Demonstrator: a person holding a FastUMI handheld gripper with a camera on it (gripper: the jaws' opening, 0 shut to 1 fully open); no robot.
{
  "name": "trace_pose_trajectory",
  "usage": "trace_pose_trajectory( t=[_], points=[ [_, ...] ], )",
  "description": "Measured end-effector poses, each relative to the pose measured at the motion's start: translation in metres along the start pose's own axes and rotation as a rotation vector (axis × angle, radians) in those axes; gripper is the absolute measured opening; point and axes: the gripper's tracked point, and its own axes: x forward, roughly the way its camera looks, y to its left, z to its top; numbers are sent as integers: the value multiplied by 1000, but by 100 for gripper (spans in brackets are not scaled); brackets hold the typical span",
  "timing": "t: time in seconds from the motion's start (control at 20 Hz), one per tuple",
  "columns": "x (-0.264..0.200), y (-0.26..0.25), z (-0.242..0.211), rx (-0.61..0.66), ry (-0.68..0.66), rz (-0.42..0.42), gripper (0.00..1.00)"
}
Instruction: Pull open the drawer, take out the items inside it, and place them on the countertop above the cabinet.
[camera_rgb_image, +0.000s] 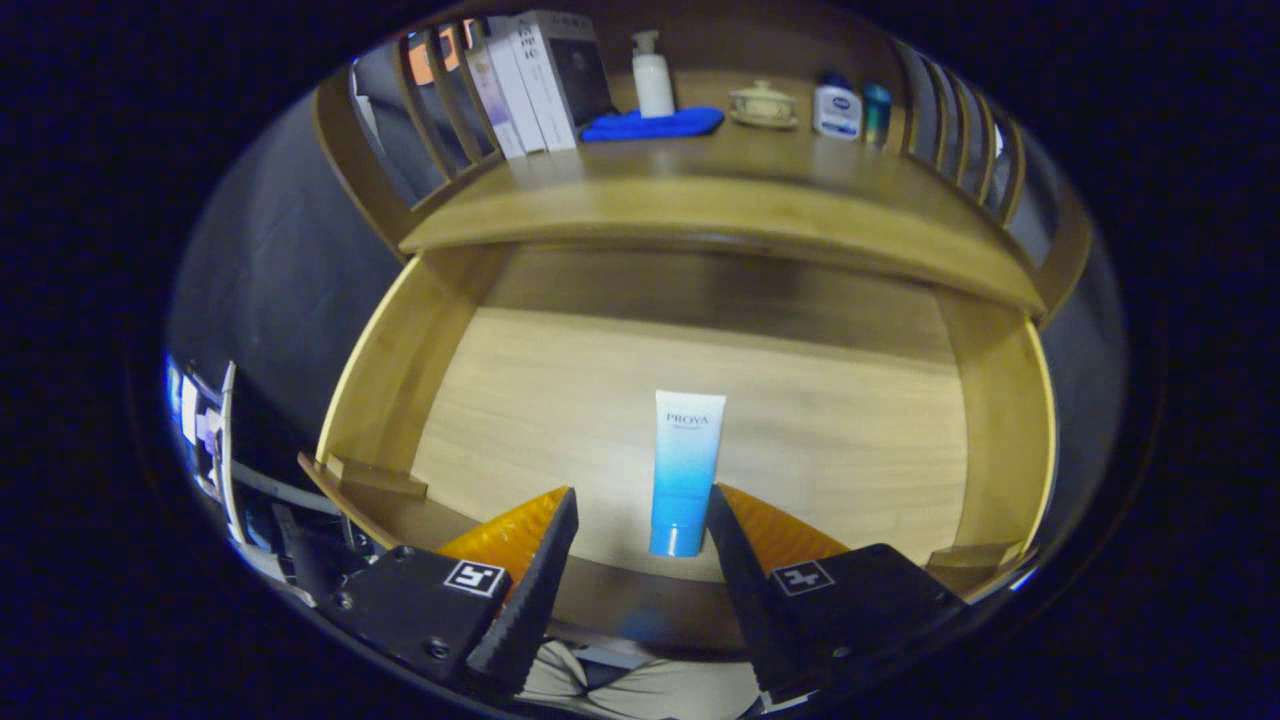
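Gripper view: the gripper (640, 510) hangs over the pulled-out light wooden drawer (390, 370), fingers spread wide apart, released, nothing pressed btwn them. The white-to-blue gradient plastic tube (685, 470) lies flat on the drawer floor, cap end toward the fingers, flat crimped end pointing away. Its cap end sits in the gap btwn the two fingertips, closer to the right finger, w/ the tube's lower edge just beside that tip; whether it touches can't be told. The left finger stands clear of the tube. The rest of the tube runs straight ahead beyond the tips. Drawer side walls rise left & right of the fingers, and the front wall passes under them. Beyond the drawer, ahead & above, is the wooden countertop (720, 200) w/ slatted rails at both ends. On it, well past the fingers: tall white boxes (525, 85) standing upright to the left, a folded blue cloth (650, 124) ahead, a white pump bottle (652, 75) upright just behind the cloth, a small cream lidded dish (763, 105) to the right of it, then a white-and-blue bottle (836, 108) & a teal cylindrical container (877, 112) side by side near the right rail.
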Motion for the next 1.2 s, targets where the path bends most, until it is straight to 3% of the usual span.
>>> trace_pose_trajectory(
  t=[0.15, 0.35, 0.65, 0.75, 0.8, 0.85, 1.0, 1.2],
  points=[
    [18, -7, -3, -1, 100, -49, 83],
    [37, -9, -7, 74, 207, -40, 81],
    [53, -20, -7, 34, 214, -115, 77],
    [52, -24, -5, 40, 199, -147, 67],
    [52, -25, -4, 47, 191, -142, 54],
    [51, -24, -3, 52, 179, -137, 50],
    [42, -22, 6, 60, 140, -131, 43],
    [8, -16, 27, 41, 78, -104, 42]
  ],
)
